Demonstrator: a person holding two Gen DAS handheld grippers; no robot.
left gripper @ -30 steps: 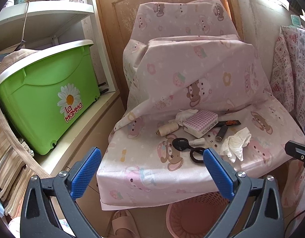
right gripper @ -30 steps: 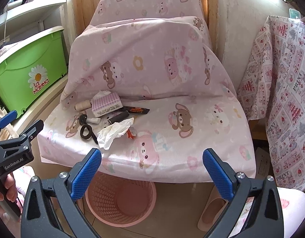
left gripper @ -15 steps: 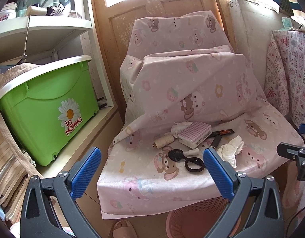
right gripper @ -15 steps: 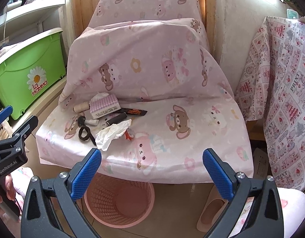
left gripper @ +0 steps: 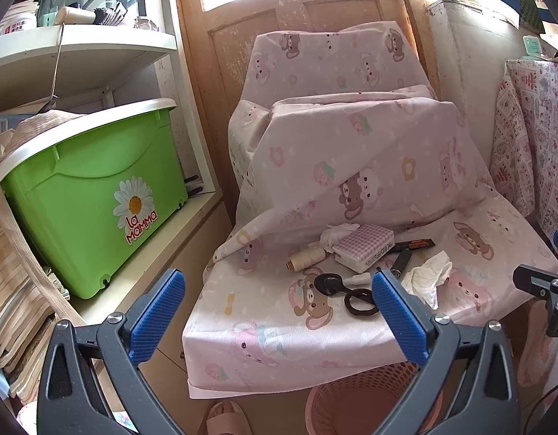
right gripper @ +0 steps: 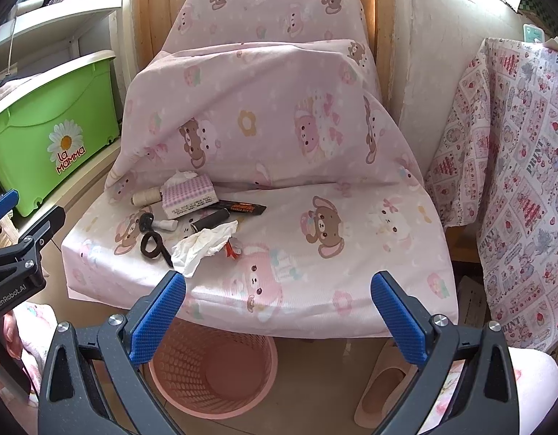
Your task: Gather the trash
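Under the crumpled tissue [right gripper: 206, 244] — something red, half hidden — both tools [left gripper: 279, 311] [right gripper: 279, 313] gape empty.

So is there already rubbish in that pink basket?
No, the pink basket on the floor looks empty; its bare bottom shows.

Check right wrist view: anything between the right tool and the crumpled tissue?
Nothing. In the right wrist view only bare pink seat cover lies between the right tool and the crumpled tissue; both fingers spread, holding nothing.
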